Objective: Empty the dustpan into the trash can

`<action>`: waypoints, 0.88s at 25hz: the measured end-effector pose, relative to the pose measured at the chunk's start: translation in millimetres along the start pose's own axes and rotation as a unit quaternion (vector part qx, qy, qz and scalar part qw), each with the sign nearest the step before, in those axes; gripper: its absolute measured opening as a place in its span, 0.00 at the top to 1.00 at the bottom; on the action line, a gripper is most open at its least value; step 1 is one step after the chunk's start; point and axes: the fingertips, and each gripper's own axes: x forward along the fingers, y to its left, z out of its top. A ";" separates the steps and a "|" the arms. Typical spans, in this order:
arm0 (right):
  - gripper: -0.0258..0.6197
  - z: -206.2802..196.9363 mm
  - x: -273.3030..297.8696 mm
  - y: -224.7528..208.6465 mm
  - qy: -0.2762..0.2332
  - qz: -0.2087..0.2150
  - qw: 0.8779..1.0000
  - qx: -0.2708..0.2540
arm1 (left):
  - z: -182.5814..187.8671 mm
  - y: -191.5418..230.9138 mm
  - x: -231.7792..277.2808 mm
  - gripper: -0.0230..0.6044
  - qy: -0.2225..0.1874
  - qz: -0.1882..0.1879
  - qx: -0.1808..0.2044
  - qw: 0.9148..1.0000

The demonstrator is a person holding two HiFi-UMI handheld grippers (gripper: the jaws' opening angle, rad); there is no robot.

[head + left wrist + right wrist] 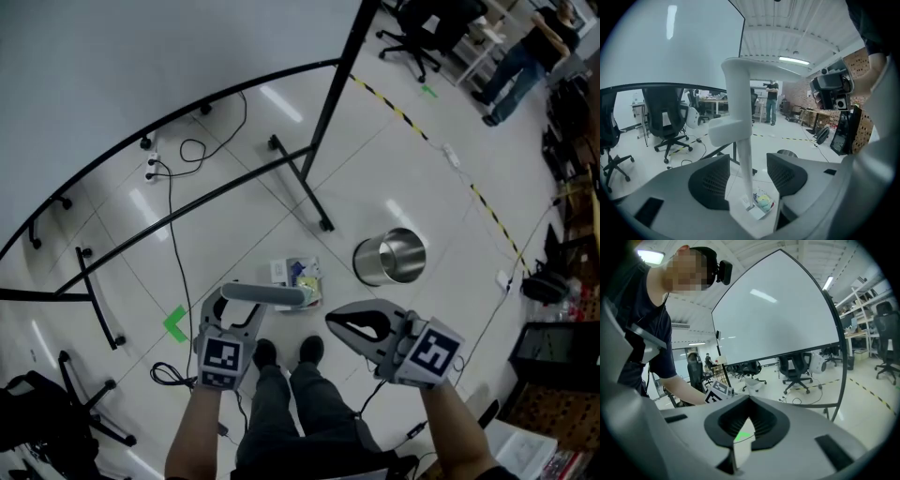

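Below, dustpan [279, 271] holding litter [307, 278], steel trash can [390, 256] beside.

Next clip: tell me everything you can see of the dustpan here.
The dustpan is pale grey, plastic by its look, with a long upright handle ending in a bent grip. Its pan sits on the floor near the person's shoes, holding crumpled scraps. The handle stands between the open fingers of the left gripper; they do not press on it.
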 end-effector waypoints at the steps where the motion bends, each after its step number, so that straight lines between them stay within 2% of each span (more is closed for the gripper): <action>1: 0.93 -3.6 3.3 -1.2 0.001 0.000 1.000 0.000 | 1.3 0.7 2.8 0.57 -0.006 -0.001 0.002 1.000; 11: 0.93 -30.4 17.0 -15.7 -0.019 -0.005 0.999 0.027 | 11.9 2.5 17.8 0.57 -0.064 -0.019 0.007 0.998; 15: 0.93 -36.3 17.1 -18.9 -0.031 -0.007 0.999 0.032 | 10.3 5.7 20.7 0.57 -0.076 -0.023 -0.001 0.997; 22: 0.93 -65.2 32.3 -29.6 -0.036 -0.005 0.998 0.045 | 4.2 5.7 25.2 0.57 -0.087 -0.039 0.011 0.995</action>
